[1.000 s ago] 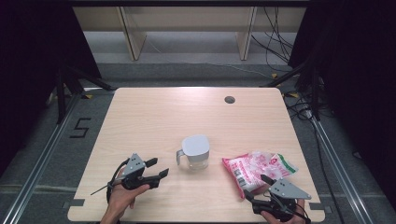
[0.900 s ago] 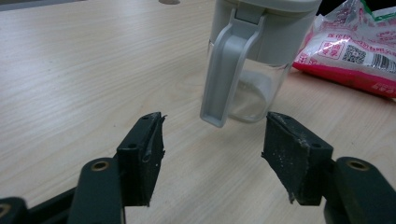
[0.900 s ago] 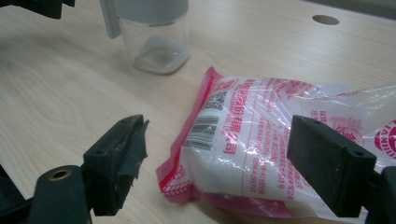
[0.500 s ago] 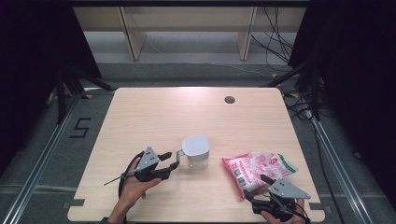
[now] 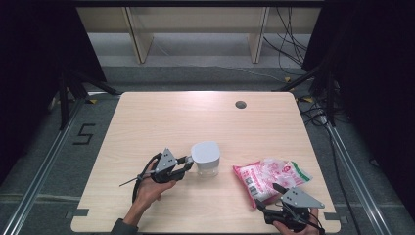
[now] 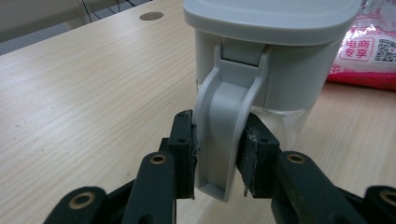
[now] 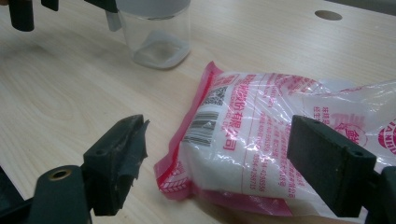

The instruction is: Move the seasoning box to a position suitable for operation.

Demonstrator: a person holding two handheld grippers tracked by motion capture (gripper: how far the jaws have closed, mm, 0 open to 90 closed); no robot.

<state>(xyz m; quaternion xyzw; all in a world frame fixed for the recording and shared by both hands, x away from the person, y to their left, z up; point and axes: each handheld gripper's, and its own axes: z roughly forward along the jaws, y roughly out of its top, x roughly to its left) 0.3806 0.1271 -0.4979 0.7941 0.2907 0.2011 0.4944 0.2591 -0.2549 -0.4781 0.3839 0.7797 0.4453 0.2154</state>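
Left gripper view: my left tool (image 6: 218, 156), jaws just closing, clamps the handle (image 6: 224, 135) of the lidded pitcher (image 5: 206, 158) standing mid-bench (image 5: 195, 117); my right tool (image 7: 217, 163) gapes released before the pink bag (image 7: 280, 140).

The left gripper (image 5: 185, 165), held level in the person's left hand (image 5: 149, 188), has just been closing and now pinches a handle between its pads, while the right gripper (image 5: 268, 197) rests low with jaws wide apart
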